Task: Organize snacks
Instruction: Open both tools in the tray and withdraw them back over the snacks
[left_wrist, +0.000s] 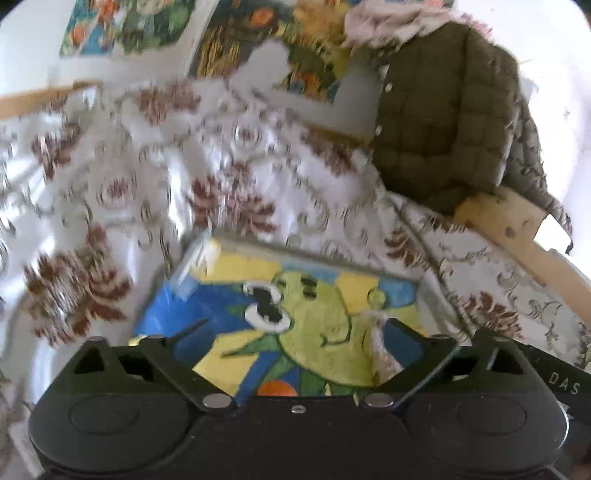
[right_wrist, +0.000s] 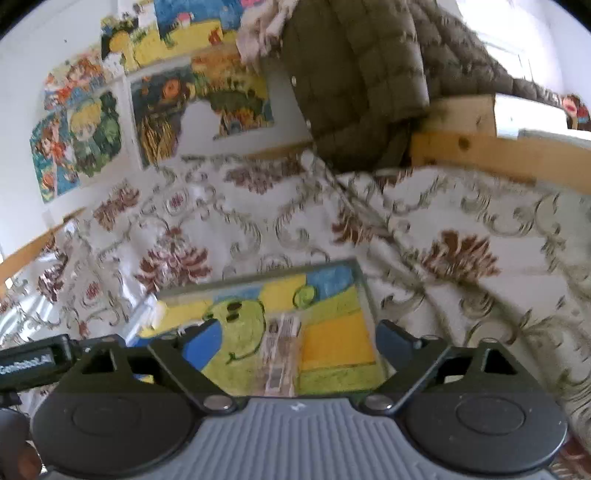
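Snack packet (right_wrist: 281, 354): lay lengthwise on painted box (right_wrist: 332, 343) — pale wrapper, print blurred.
Box: rested on floral cloth (right_wrist: 461, 221).
Left gripper (left_wrist: 295, 332): jaws spread wide — nothing between.
Right gripper (right_wrist: 291, 332): jaws apart above packet, not touching.
Behind: olive jacket (right_wrist: 354, 74).

Floral cover (left_wrist: 122, 177): glossy, wrinkled, plastic-like sheet. Painted box (left_wrist: 229, 295): matt, crayon-textured top, clear glossy rim. Snack wrapper (right_wrist: 281, 354): shiny film. Jacket (left_wrist: 439, 110): quilted matt olive cloth. Frame rail (right_wrist: 480, 151): bare knotty wood. Wall pictures (right_wrist: 74, 136): matt paper. Left gripper (left_wrist: 295, 332): matt black plastic, metal pivot pins.
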